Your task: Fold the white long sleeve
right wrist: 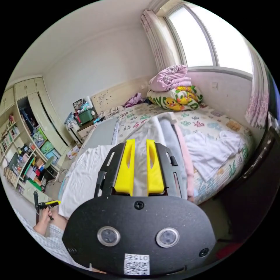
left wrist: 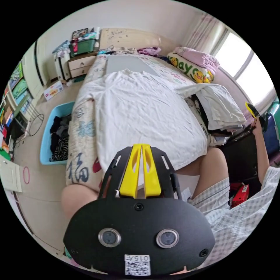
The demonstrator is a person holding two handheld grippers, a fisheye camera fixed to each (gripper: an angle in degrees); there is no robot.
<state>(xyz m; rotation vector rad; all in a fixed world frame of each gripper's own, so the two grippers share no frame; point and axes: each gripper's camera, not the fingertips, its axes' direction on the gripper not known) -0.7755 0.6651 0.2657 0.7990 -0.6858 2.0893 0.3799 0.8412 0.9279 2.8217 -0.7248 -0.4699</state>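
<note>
The white long sleeve shirt (left wrist: 140,116) lay spread flat on the bed (left wrist: 83,131), hem toward the bed's near edge. The left gripper (left wrist: 141,147) hovered over that hem, jaws nearly together, gripping nothing. The right gripper (right wrist: 140,143) hung above the bed's folded-clothes stack (right wrist: 175,145), jaws slightly apart.

The stack of folded clothes (left wrist: 221,108) crowds one side of the white long sleeve (left wrist: 140,116); the blue basket (left wrist: 48,140) flanks the other.

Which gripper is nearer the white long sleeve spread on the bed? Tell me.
Left. The left gripper hangs just over the near hem of the white long sleeve, jaws nearly shut. The right gripper is off to the side, above the folded clothes stack.
</note>
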